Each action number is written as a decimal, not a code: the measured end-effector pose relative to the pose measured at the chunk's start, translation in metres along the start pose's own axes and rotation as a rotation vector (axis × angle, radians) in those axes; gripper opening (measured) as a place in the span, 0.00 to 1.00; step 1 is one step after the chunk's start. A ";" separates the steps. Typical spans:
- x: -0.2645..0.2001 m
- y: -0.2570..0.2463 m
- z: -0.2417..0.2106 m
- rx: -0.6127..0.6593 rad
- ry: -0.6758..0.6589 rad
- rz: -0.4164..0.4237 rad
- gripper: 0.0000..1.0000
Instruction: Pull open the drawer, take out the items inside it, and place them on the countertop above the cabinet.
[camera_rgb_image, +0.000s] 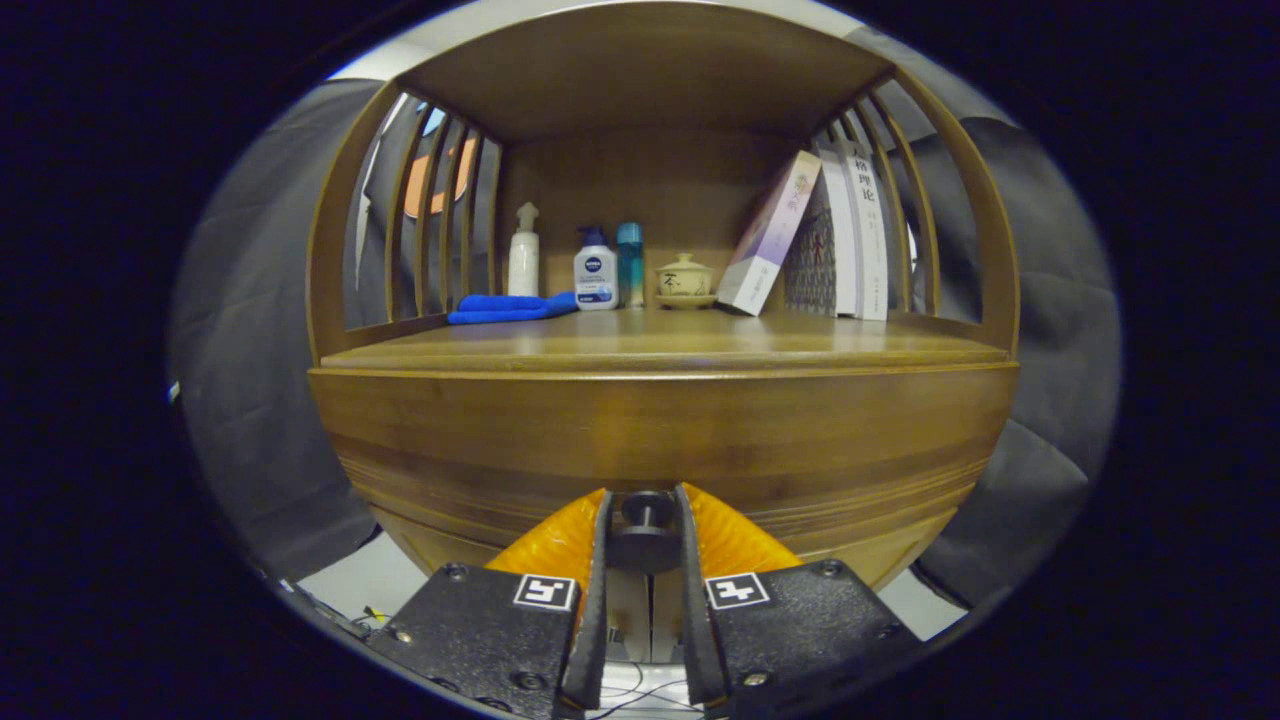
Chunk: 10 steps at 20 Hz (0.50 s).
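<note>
Both tool (645, 520) fingers clamp drawer knob (646, 510), Nivea bottle (595, 279) above.

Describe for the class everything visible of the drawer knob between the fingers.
The drawer knob is small, round and dark, with a flat disc head on a short, thinner stem and a wider base against the wooden drawer front. It sticks out toward the camera, low on the front's middle. The hand-held gripper has a finger close on each side of it; whether both press on it cannot be told. The drawer looks closed.
</note>
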<state>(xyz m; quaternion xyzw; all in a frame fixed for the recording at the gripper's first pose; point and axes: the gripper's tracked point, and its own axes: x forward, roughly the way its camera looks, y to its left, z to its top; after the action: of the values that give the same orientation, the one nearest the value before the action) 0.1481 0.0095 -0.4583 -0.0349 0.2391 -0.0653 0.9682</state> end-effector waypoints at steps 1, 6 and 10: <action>-0.001 -0.001 0.000 -0.006 0.005 -0.005 0.34; -0.024 -0.003 -0.008 -0.032 0.002 -0.003 0.31; -0.046 -0.003 -0.014 -0.044 -0.001 0.001 0.31</action>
<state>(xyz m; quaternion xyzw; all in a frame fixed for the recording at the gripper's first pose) 0.1005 0.0129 -0.4491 -0.0559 0.2398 -0.0595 0.9674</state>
